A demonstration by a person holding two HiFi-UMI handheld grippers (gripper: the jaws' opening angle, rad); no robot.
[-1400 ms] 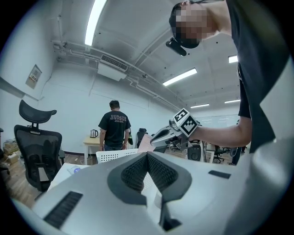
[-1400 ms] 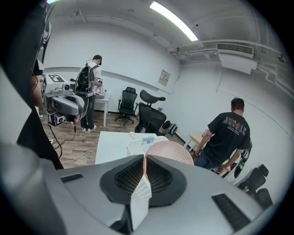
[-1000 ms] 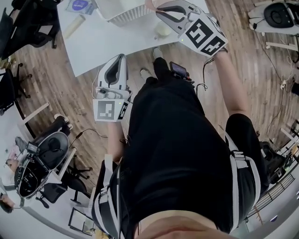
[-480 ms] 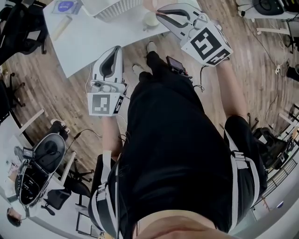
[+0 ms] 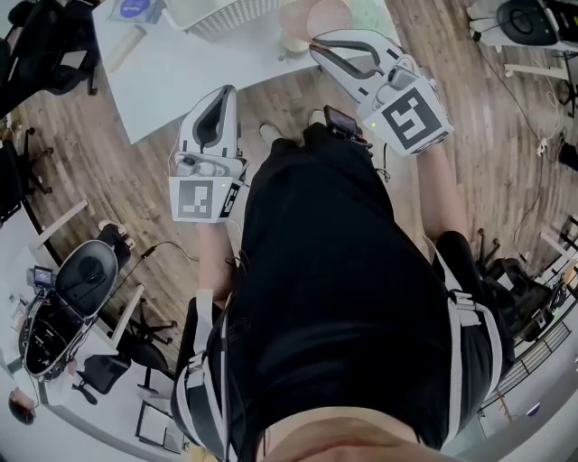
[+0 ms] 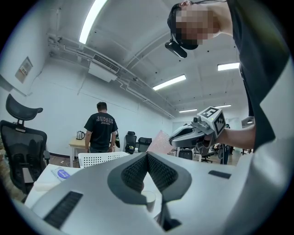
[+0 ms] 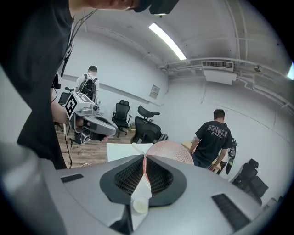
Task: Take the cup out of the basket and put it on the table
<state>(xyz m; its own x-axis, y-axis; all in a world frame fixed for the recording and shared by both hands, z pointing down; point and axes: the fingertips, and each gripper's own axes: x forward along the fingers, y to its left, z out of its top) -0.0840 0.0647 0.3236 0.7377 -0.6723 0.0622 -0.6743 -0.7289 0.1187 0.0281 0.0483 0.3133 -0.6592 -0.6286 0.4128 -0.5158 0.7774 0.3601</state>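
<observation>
A small white cup (image 5: 293, 43) stands upright on the white table (image 5: 199, 77) near its front edge; it also shows below the jaws as the cup (image 6: 148, 200) and the cup (image 7: 140, 205). My right gripper (image 5: 318, 42) hangs just right of it, shut on the thin rim of a pale pink mesh basket (image 5: 327, 16), which bulges beyond the jaws of the right gripper (image 7: 144, 158) as the pink basket (image 7: 171, 151). My left gripper (image 5: 226, 91) hovers off the table's edge over the floor, shut on nothing (image 6: 147, 156).
A white slotted basket (image 5: 217, 13) sits at the table's far side, with a purple-labelled packet (image 5: 135, 9) and a pale roll (image 5: 125, 47) to its left. Office chairs (image 5: 77, 289) and wooden floor surround the table. A person in a black shirt (image 7: 213, 137) stands beyond it.
My right gripper has drawn back toward me and to the right, and the pink mesh basket has come into view beyond its tips. The left gripper has shifted slightly left.
</observation>
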